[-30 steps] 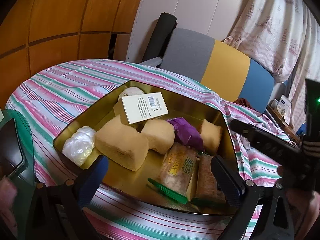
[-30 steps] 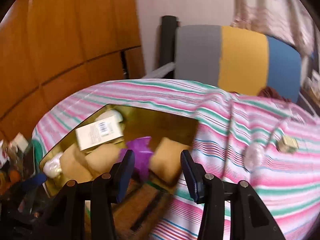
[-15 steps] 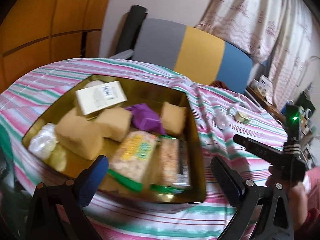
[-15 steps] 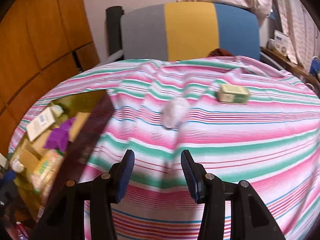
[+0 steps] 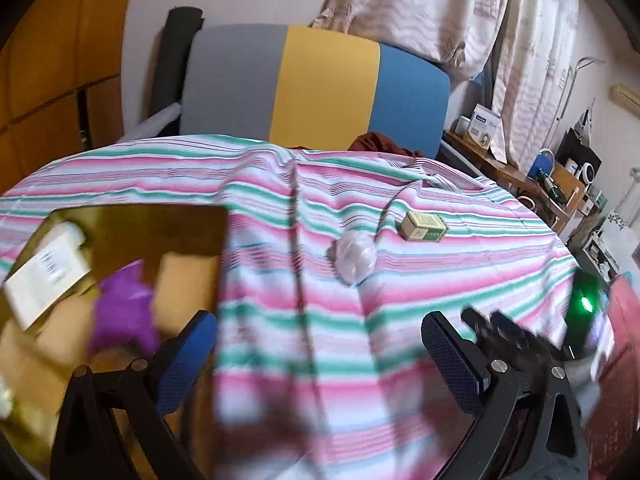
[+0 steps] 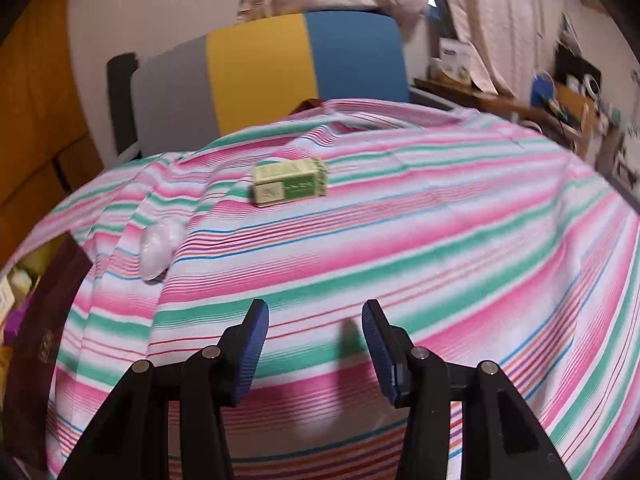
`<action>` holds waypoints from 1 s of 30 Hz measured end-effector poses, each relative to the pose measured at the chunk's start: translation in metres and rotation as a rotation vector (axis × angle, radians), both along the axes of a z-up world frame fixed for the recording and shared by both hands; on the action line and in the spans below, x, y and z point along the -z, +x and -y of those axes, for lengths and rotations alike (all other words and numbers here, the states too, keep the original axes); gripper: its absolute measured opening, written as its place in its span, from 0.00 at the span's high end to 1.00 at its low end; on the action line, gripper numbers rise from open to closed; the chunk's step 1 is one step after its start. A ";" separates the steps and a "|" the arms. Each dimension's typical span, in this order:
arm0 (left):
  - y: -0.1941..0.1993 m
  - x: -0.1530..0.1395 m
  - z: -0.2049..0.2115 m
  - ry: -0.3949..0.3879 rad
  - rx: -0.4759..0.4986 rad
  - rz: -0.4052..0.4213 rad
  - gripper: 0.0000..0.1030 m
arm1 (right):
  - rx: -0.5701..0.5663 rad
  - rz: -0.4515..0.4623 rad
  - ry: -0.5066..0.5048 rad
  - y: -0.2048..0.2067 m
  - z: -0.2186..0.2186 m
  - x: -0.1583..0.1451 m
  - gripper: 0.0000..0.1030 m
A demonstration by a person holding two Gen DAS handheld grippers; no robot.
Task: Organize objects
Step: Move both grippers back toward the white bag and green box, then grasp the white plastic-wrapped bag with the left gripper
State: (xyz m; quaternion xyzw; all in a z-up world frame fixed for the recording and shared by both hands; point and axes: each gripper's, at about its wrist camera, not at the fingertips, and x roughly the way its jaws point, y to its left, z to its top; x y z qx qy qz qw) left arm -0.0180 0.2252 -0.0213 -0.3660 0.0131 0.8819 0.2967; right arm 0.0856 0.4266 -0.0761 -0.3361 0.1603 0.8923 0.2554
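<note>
Green box [image 6: 289,181]: lying flat on the striped cloth [image 6: 400,240], far ahead of the right gripper [image 6: 315,344], a touch left of the gap between its fingers, well apart from both blue pads; in the left view [image 5: 423,226] far and right of centre, nothing touching it.
Box print: pale top, green band on the side face, writing there but too blurred to read.
Clear wrapped bundle [image 6: 160,248]: near the box, down and to its left, resting on a fold of the cloth; in the left view [image 5: 354,256] just left of and nearer than the box, roughly midway between the left fingers but far ahead of them.
Right gripper: fingers spread, holding nothing, low over the cloth.
Left gripper [image 5: 320,350]: fingers spread wide, holding nothing, left pad over the tin's right edge.
Gold tin [image 5: 160,232]: at the left, holding a white carton with a barcode [image 5: 46,272], a purple wrapper [image 5: 122,312] and tan blocks [image 5: 186,280].
Tin's outer wall: dark brown in the right view, gold lettering, unreadable.
Far side: chair back in grey, yellow and blue [image 5: 320,84], pale curtains [image 5: 460,12] behind.
</note>
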 end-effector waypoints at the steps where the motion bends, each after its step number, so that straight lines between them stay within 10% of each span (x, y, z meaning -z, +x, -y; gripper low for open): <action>1: -0.007 0.003 -0.012 -0.009 0.009 -0.004 0.00 | 0.009 -0.008 -0.011 0.001 -0.003 0.002 0.47; 12: -0.080 0.049 -0.100 -0.079 -0.023 0.031 0.03 | 0.047 -0.092 -0.111 0.016 -0.017 0.012 0.45; 23: -0.091 0.068 -0.099 -0.083 -0.028 0.047 0.59 | 0.048 -0.101 -0.115 0.016 -0.017 0.013 0.45; 30: -0.082 0.064 -0.079 -0.048 -0.083 0.003 0.60 | 0.049 -0.096 -0.112 0.016 -0.017 0.014 0.45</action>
